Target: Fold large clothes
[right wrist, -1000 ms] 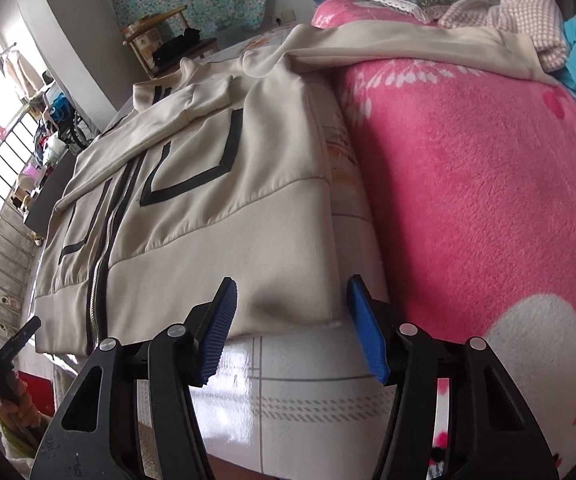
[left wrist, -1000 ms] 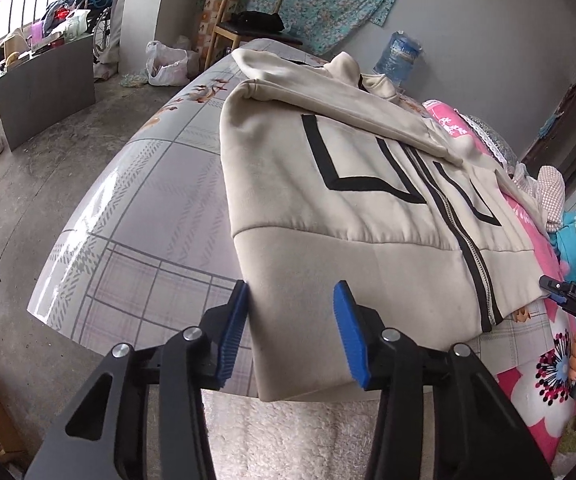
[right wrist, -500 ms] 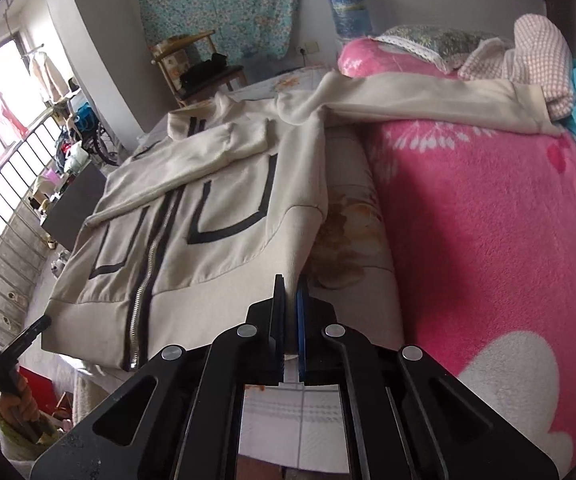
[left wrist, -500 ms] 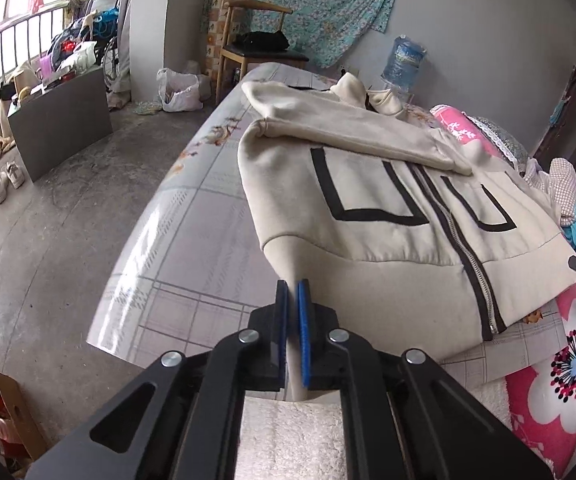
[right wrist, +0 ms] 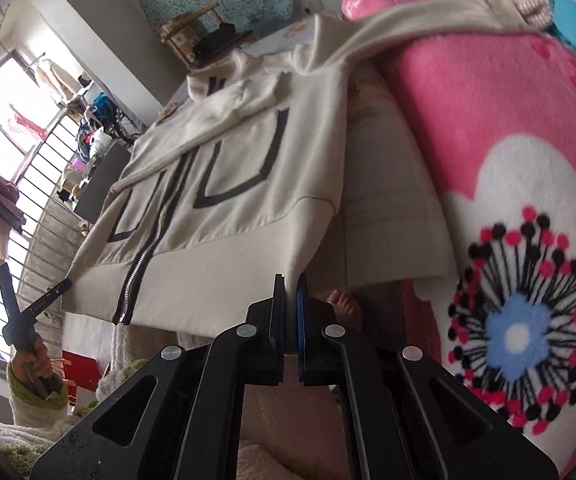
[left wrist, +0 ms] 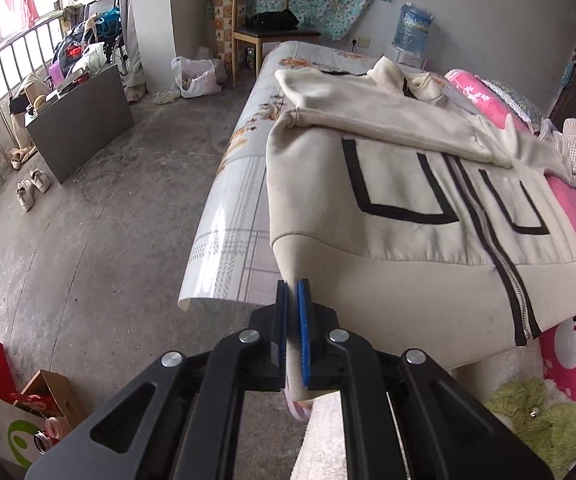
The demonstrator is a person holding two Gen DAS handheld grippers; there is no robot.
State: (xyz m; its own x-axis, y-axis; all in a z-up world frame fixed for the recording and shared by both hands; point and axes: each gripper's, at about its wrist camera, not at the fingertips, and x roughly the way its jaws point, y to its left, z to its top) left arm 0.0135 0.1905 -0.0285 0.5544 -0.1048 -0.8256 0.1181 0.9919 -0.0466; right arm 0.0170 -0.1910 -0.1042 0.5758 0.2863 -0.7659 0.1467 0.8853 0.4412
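Two grippers pinch the bottom band of a cream zip-up jacket [left wrist: 400, 200] that lies front up on a bed [left wrist: 227, 216], hem toward the cameras and collar at the far end, so its long axis runs away from both views. The left gripper [left wrist: 292, 316] has its blue pads clamped tight on the hem corner at the jacket's left edge, where the cloth lifts off the patterned sheet. One sleeve [left wrist: 388, 128] lies folded across the chest, above the black pocket outlines and the central zipper [left wrist: 500, 264].

The left wrist view alone shows the concrete floor [left wrist: 107, 248], a pair of shoes [left wrist: 31, 188], a wooden chair [left wrist: 267, 28] and a water jug [left wrist: 414, 28] against the far wall.

The right gripper [right wrist: 291, 304] is likewise closed on the opposite hem corner, with cloth squeezed between its pads and raised clear of the sheet. Only the right wrist view shows the other sleeve [right wrist: 400, 24] stretched out over a pink flowered blanket [right wrist: 488, 128] just beside the jacket, a bare foot [right wrist: 344, 306] below the bed's edge, and, far left, the person's hand [right wrist: 33, 364] holding the left tool.
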